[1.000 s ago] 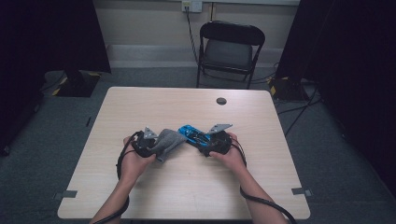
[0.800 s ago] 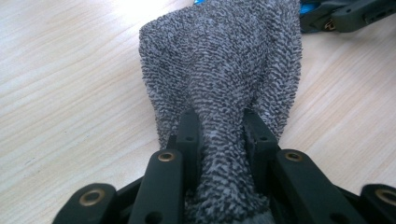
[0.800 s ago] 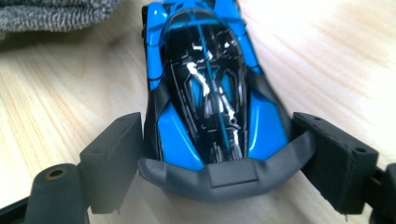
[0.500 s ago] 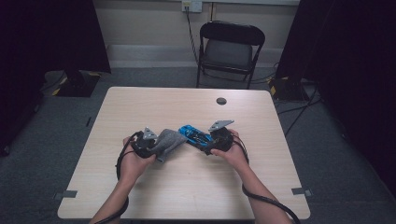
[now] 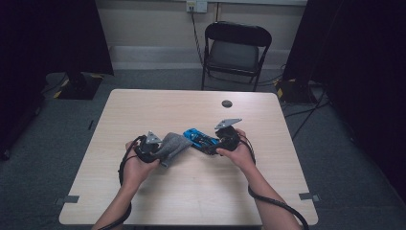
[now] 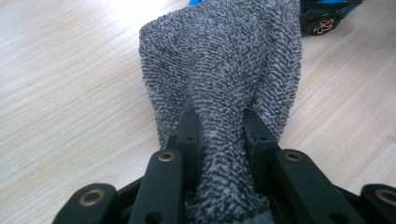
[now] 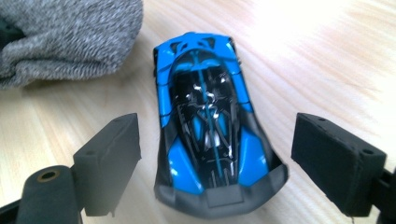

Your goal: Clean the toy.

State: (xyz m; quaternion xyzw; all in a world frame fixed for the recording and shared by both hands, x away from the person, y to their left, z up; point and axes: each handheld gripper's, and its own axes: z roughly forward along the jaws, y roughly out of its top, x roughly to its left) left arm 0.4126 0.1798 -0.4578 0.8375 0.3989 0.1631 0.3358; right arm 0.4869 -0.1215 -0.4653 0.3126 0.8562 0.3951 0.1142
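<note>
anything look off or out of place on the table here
Nothing stands out. The blue toy car sits upright and whole on the table, between the right gripper's open jaws, untouched. The left gripper pinches the bunched grey cloth beside it.

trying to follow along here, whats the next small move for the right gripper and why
Probably close the right gripper on the blue toy car: its jaws stand open on either side of the car without touching it, while the left gripper is clamped on the grey sock beside it.

Table (image 5: 158, 110): pale wood, centre
Chair (image 5: 235, 48): black folding, far side
Floor (image 5: 62, 134): grey carpet
Wall (image 5: 148, 24): cream, far
Curtains (image 5: 48, 33): black, left and right
</note>
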